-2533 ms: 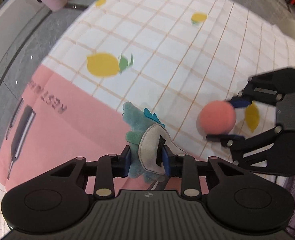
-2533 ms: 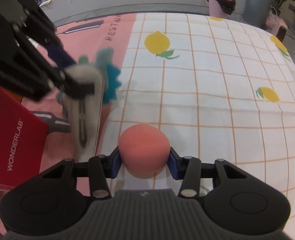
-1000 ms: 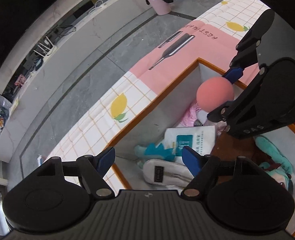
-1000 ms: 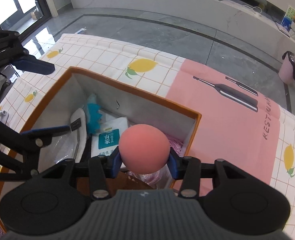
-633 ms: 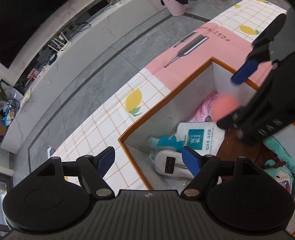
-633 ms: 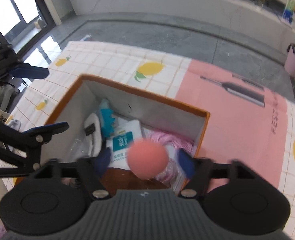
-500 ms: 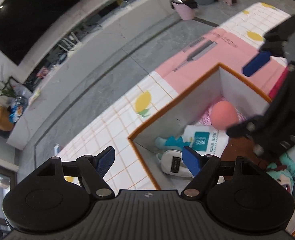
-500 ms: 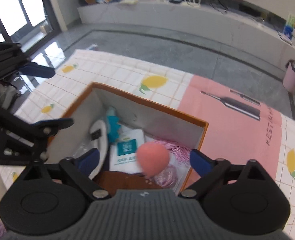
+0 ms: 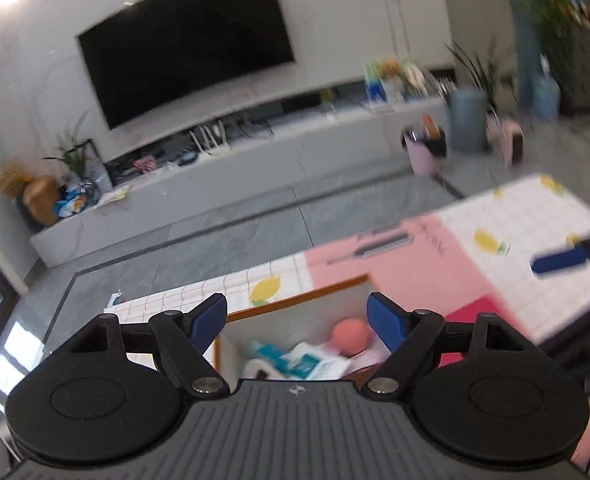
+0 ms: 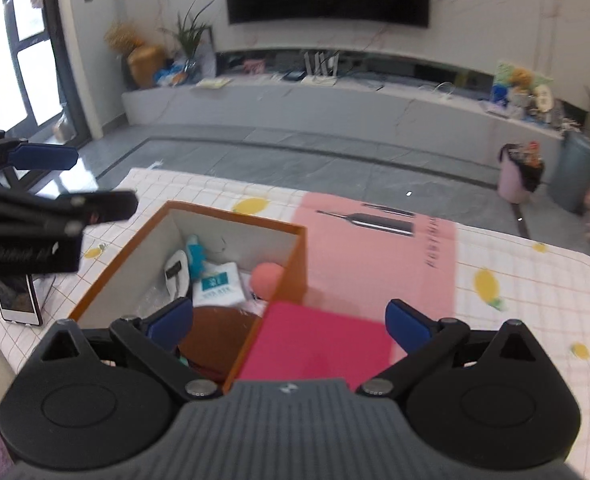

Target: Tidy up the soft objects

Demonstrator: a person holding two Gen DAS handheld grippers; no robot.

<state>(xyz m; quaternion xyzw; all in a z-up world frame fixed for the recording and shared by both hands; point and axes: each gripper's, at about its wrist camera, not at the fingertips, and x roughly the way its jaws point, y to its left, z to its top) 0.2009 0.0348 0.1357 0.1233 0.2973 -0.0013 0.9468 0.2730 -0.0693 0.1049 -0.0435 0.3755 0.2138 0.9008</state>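
My left gripper point(image 9: 297, 320) has its fingers spread wide with nothing between them, and my right gripper point(image 10: 289, 322) is the same, its blue-padded fingers point(image 10: 409, 325) far apart and holding nothing. Both hover above the orange box point(image 10: 295, 264) that sits on the lemon-print cloth point(image 10: 535, 292) with its pink panel point(image 10: 375, 248).

The pink ball point(image 10: 268, 277) lies inside the box, at its right side next to the orange wall, free of either gripper. From my left wrist view the same ball point(image 9: 350, 331) shows between my open fingers, down in the box. Beside it to the left is a white packet with a teal label point(image 10: 217, 284), and further left a teal plush point(image 10: 196, 258) and a white pouch with a black tab point(image 10: 175, 274) lean toward the box's left wall. A brown item point(image 10: 215, 336) fills the near part of the box, though I cannot tell what it is. A magenta-red flat block point(image 10: 319, 344) lies just beside the box's right wall, close under my right fingers. A phone point(image 10: 17, 298) stands on the cloth at the far left, near my left gripper's dark frame
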